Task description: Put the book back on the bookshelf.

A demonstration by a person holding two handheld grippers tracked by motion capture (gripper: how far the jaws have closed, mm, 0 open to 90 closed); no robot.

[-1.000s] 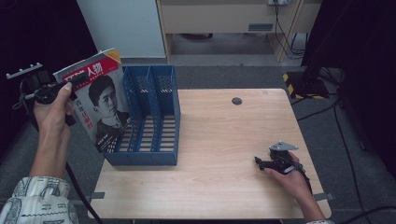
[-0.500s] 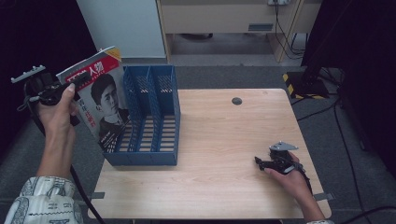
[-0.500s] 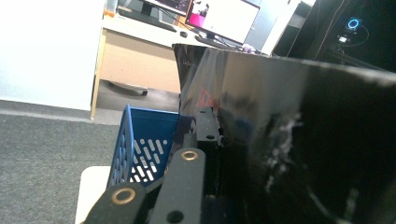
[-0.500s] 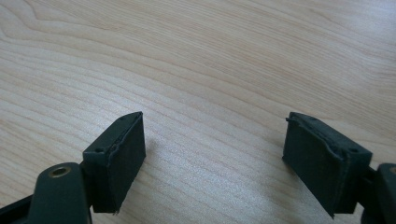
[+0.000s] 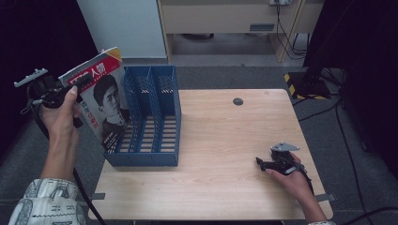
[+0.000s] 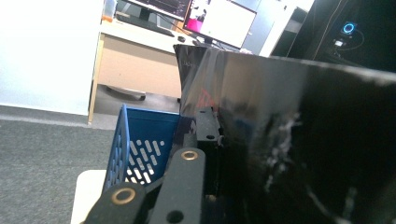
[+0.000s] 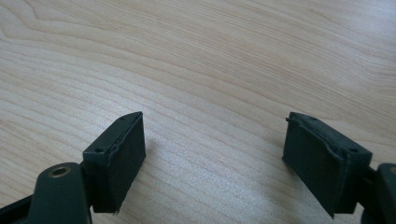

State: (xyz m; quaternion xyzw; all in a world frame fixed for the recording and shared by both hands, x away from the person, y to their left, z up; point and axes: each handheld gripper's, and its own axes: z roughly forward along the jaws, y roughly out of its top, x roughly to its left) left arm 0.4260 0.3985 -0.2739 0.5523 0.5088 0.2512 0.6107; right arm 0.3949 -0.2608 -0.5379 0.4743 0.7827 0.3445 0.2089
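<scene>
We see one magazine [image 5: 101,101] clamped at its upper left edge in the left tongs [image 5: 77,83], held tilted over the left end of the one blue file rack [image 5: 155,136] on the desk [image 5: 225,140]. The right tongs [image 5: 260,162] rest agape on the desk, holding nothing, well apart.

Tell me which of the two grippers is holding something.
The left gripper: it is shut on the magazine, held up beside the blue file rack. The right gripper rests open and empty on the table.
</scene>
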